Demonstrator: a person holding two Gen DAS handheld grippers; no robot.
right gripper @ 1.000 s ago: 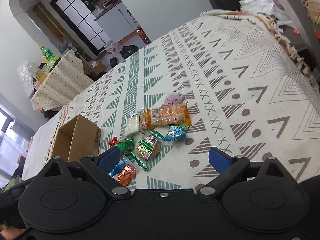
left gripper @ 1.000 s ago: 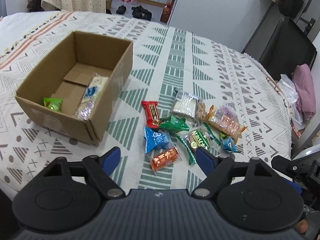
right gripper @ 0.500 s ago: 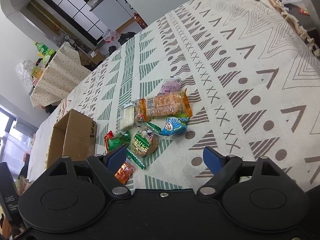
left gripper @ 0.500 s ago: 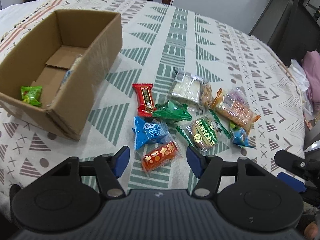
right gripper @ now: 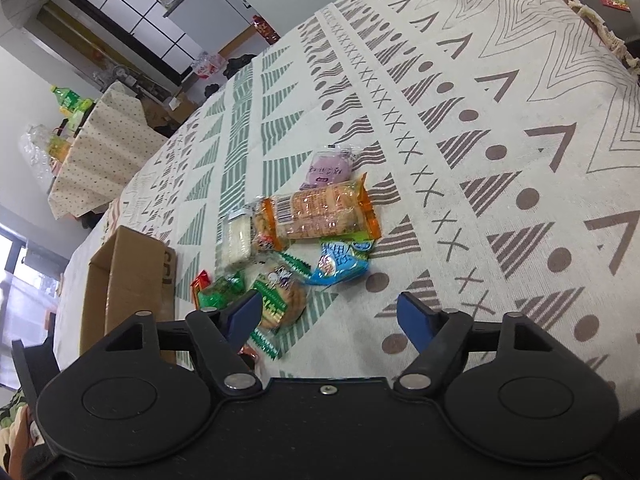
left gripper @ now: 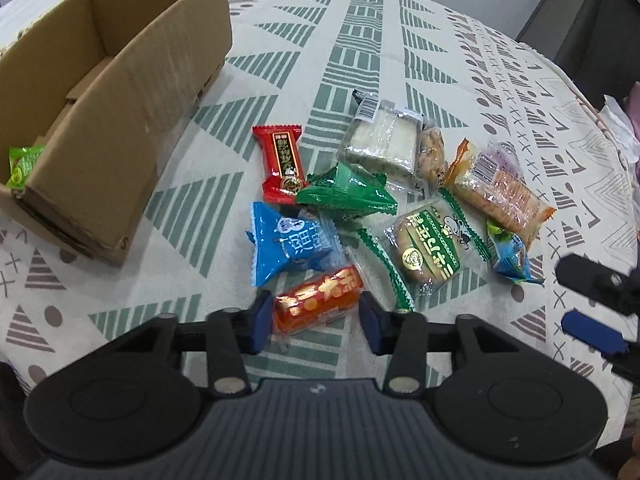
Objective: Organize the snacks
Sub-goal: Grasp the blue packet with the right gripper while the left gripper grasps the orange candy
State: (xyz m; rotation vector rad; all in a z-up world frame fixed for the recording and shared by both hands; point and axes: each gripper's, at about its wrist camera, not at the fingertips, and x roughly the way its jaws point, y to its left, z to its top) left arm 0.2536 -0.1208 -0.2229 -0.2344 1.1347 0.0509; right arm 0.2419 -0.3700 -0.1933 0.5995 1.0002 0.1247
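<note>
A pile of wrapped snacks lies on the patterned cloth. My left gripper [left gripper: 314, 322] is open with its blue fingers on either side of an orange-red foil snack [left gripper: 318, 300], low over the cloth. Behind it lie a blue packet [left gripper: 290, 246], a red bar [left gripper: 282, 164], a green packet [left gripper: 348, 194] and a green-edged round cake [left gripper: 430, 250]. The cardboard box [left gripper: 120, 92] stands at the left with a green snack [left gripper: 22, 166] inside. My right gripper [right gripper: 330, 318] is open and empty, above the cloth beside the pile, near the round cake [right gripper: 282, 300].
A long orange cracker pack [right gripper: 320, 212], a white wafer pack [right gripper: 236, 238], a small blue packet [right gripper: 340, 264] and a purple round snack [right gripper: 330, 168] lie in the pile. The right gripper's fingers show in the left wrist view [left gripper: 592, 308]. The table edge lies to the right.
My left gripper has come down and forward onto the pile and narrowed around the orange-red snack. My right gripper has drifted closer to the pile, still open.
</note>
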